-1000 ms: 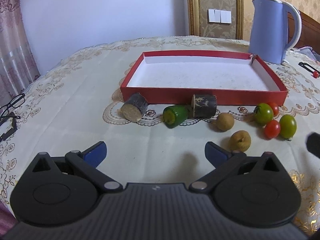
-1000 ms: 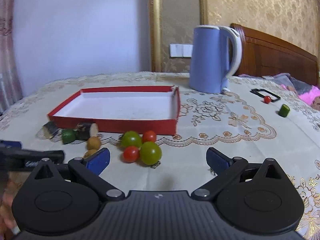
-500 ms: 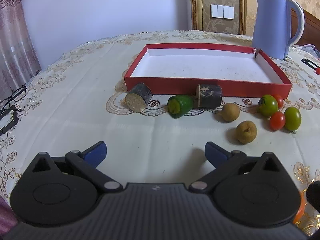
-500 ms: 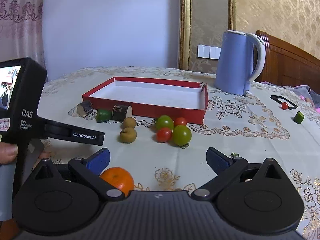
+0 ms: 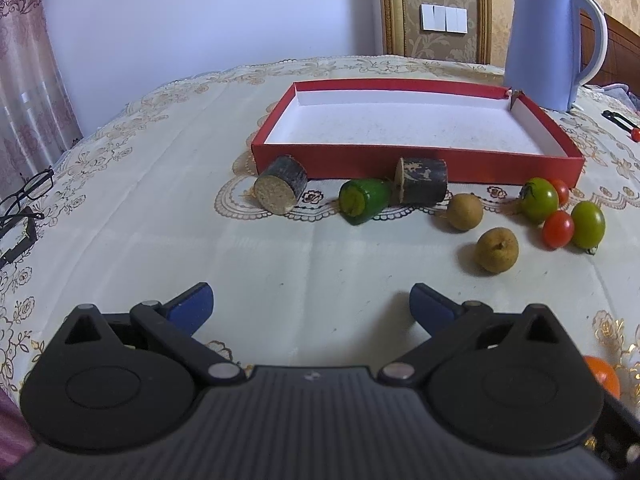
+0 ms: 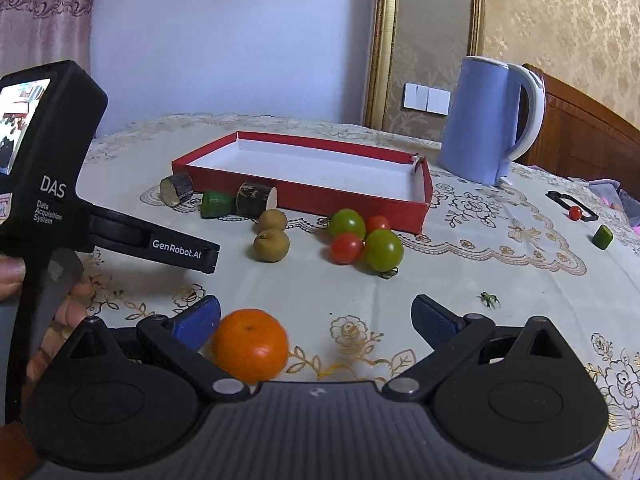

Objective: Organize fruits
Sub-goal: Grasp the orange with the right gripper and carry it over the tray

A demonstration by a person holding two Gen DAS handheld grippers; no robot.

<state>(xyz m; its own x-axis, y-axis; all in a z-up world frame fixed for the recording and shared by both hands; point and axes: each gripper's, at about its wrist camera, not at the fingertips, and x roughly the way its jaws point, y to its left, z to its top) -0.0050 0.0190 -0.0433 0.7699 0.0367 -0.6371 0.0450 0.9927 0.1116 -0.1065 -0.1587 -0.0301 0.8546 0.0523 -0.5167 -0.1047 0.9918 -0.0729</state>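
Right wrist view: right gripper, jaws closing but not yet gripping, straddles the orange well short of the red tray; off-centre contact may roll it away, while the left gripper stands released.

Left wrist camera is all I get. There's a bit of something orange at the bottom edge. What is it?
Observer: A whole mandarin. It sits on the tablecloth between the right gripper's fingers, close beside one blue pad and clear of the other. The jaws are closing, but nothing squeezes it yet.
Operator: Is any fruit hiding from me?
Observer: Yes, a small green piece lies alone far out on the cloth, past the kettle's side.
Operator: What does my gripper look like from outside?
Observer: The left gripper has a small lit screen on its back, and a hand wraps its handle.
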